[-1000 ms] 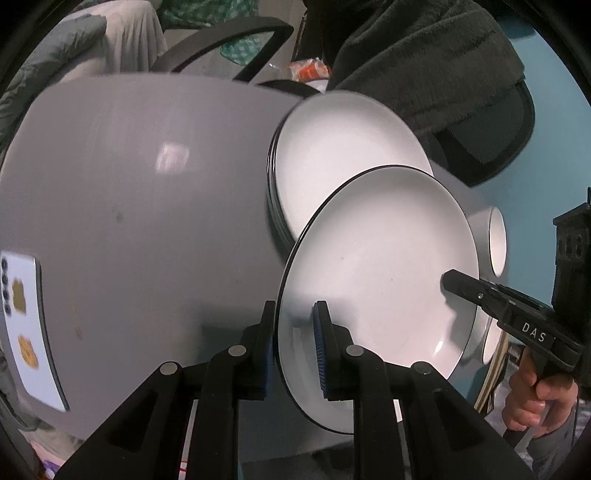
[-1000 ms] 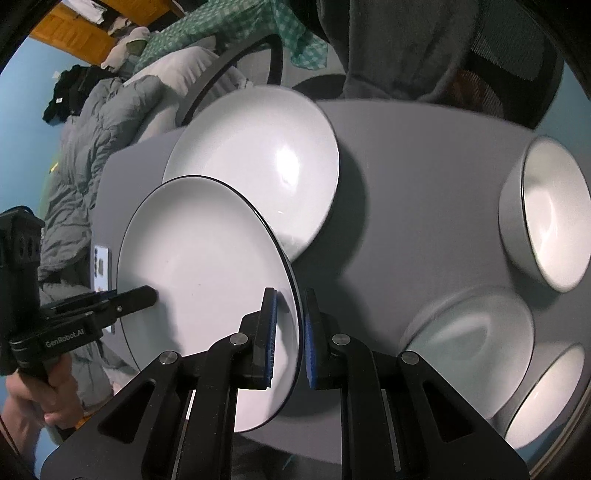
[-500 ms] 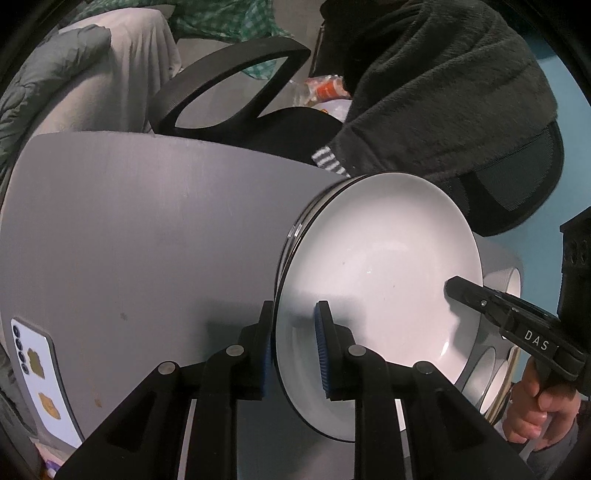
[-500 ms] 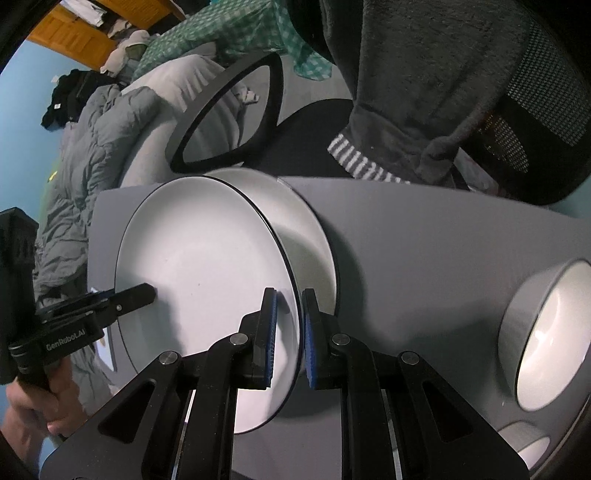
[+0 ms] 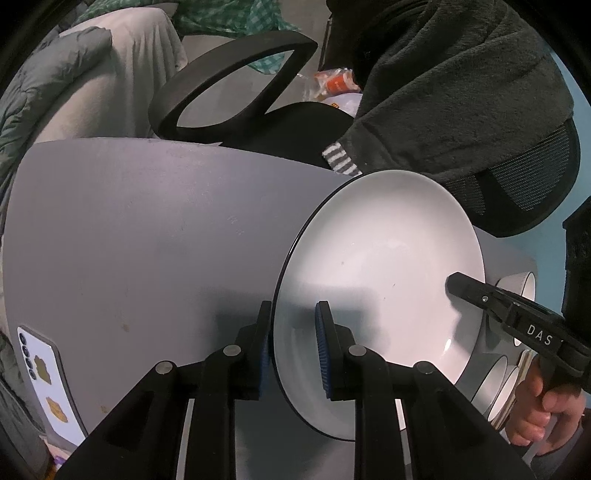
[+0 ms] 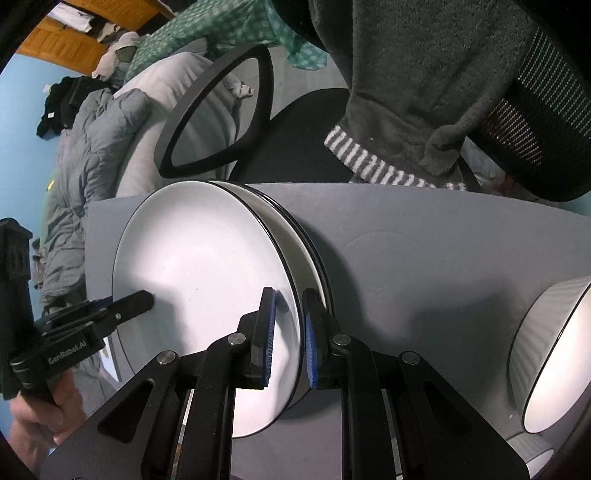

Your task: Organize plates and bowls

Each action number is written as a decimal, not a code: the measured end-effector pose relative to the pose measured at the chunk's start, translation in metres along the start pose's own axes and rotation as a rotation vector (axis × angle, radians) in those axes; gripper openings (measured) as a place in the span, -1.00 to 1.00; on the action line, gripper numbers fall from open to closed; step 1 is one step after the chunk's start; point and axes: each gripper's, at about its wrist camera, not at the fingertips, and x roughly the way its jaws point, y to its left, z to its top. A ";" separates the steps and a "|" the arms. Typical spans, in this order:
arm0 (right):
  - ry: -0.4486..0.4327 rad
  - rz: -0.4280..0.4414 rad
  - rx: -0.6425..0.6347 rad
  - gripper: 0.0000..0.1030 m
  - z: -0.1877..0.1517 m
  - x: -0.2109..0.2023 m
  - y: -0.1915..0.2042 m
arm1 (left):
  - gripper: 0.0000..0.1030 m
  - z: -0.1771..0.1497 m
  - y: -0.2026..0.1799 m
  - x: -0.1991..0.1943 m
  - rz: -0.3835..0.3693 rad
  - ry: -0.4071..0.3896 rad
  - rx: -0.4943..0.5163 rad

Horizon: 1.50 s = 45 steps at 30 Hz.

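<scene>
Left wrist view, left gripper [image 5: 293,343] astride white plate [image 5: 380,280] rim, slightly agape, right gripper [image 6: 287,334] clamping plate's three-o'clock rim, plate stack [image 6: 310,240] beneath, grey table [image 5: 147,236].

Beyond the fingers, past the grey counter [image 5: 147,240], stands a black office chair [image 5: 236,92] with a dark fleece garment [image 5: 461,92] draped over it; a white phone [image 5: 48,384] lies left of the fingers; grey bedding [image 6: 96,136] and green checked cloth [image 6: 221,33] lie further off.
</scene>
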 end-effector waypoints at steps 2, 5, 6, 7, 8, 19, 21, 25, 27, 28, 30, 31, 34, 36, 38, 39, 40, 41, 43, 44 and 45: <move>0.006 -0.004 0.006 -0.68 0.002 0.001 0.001 | -0.58 0.001 0.000 0.000 -0.002 0.007 0.004; 0.022 -0.022 -0.002 -0.64 0.004 0.001 0.006 | -0.58 0.002 0.001 0.000 -0.010 0.011 0.010; 0.022 -0.031 -0.010 -0.63 0.004 0.001 0.007 | -0.58 0.001 0.001 0.000 -0.012 0.013 0.010; 0.023 -0.039 -0.018 -0.62 0.004 0.002 0.008 | -0.58 0.001 0.001 0.000 -0.011 0.012 0.012; 0.023 -0.046 -0.022 -0.59 0.004 0.002 0.009 | -0.58 0.001 0.001 -0.001 -0.008 0.012 0.014; 0.051 -0.073 -0.019 -0.39 0.004 -0.001 0.014 | -0.53 -0.004 0.005 -0.002 0.009 0.016 0.021; 0.061 -0.088 -0.019 -0.38 0.005 -0.001 0.016 | -0.53 -0.006 0.005 -0.005 0.012 0.010 0.024; 0.085 -0.106 -0.020 -0.33 0.006 0.000 0.018 | -0.53 -0.010 0.004 -0.011 0.005 -0.007 0.030; 0.099 -0.086 -0.002 -0.22 0.006 0.001 0.016 | -0.53 -0.012 0.004 -0.014 0.004 -0.015 0.028; 0.102 -0.076 0.007 -0.17 0.006 0.001 0.016 | -0.52 -0.014 0.004 -0.016 0.003 -0.020 0.028; 0.102 -0.072 0.011 -0.16 0.006 -0.001 0.015 | -0.50 -0.016 0.005 -0.019 0.003 -0.029 0.027; 0.100 -0.074 0.009 -0.16 0.005 -0.001 0.016 | -0.45 -0.018 0.005 -0.021 0.003 -0.034 0.027; 0.090 -0.082 0.006 -0.14 0.002 -0.004 0.018 | -0.32 -0.022 0.005 -0.026 0.001 -0.052 0.026; 0.088 -0.083 0.009 -0.12 0.000 -0.006 0.018 | -0.26 -0.026 0.007 -0.029 -0.004 -0.060 0.021; 0.086 -0.072 0.019 -0.08 -0.001 -0.006 0.017 | -0.18 -0.029 0.008 -0.032 -0.013 -0.066 0.012; 0.083 -0.066 0.027 -0.08 -0.002 -0.007 0.016 | -0.10 -0.031 0.008 -0.033 -0.016 -0.071 0.007; 0.083 -0.065 0.029 -0.08 -0.002 -0.007 0.016 | -0.05 -0.032 0.009 -0.035 -0.018 -0.075 0.006; 0.083 -0.066 0.031 -0.07 -0.003 -0.008 0.016 | -0.04 -0.035 0.009 -0.037 -0.020 -0.082 0.004; 0.076 -0.079 0.034 0.02 -0.003 -0.011 0.016 | 0.01 -0.039 0.010 -0.042 -0.025 -0.092 -0.002; 0.070 -0.104 0.031 0.20 -0.004 -0.012 0.017 | 0.01 -0.041 0.011 -0.044 -0.026 -0.094 -0.003; 0.058 -0.118 0.028 0.23 -0.004 -0.014 0.017 | 0.01 -0.043 0.011 -0.047 -0.031 -0.098 -0.007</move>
